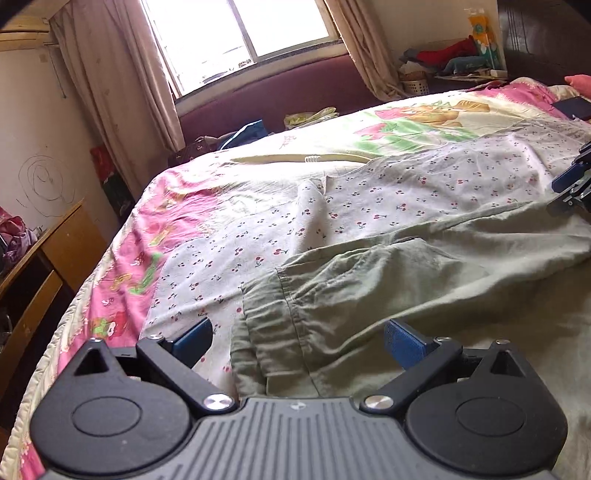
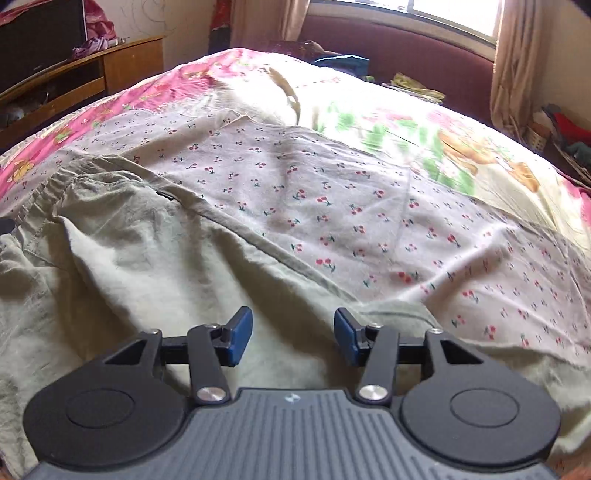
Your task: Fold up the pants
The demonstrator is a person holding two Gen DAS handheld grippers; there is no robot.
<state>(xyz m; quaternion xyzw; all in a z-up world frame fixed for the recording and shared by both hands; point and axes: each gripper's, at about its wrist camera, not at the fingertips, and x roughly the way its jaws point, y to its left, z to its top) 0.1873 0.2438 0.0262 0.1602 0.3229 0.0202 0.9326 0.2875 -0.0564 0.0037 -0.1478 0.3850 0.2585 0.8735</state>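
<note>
1. The left gripper [image 1: 297,341] hangs with its fingers spread wide over the waistband end of the pants [image 1: 369,295], pinching nothing.
2. The right gripper [image 2: 293,341] is parted too, above the leg cloth.
3. The pale green pants lie flat on a cherry-print sheet [image 2: 369,221].
4. Beyond spreads the pink quilt [image 1: 155,206], then the window [image 1: 240,29].

Beyond the pants [image 2: 122,251], the cherry-print sheet [image 2: 332,192] and the quilt [image 2: 388,122] lie flat and open to the bed's far edge. A wooden cabinet [image 1: 55,258] crowds its left side.
</note>
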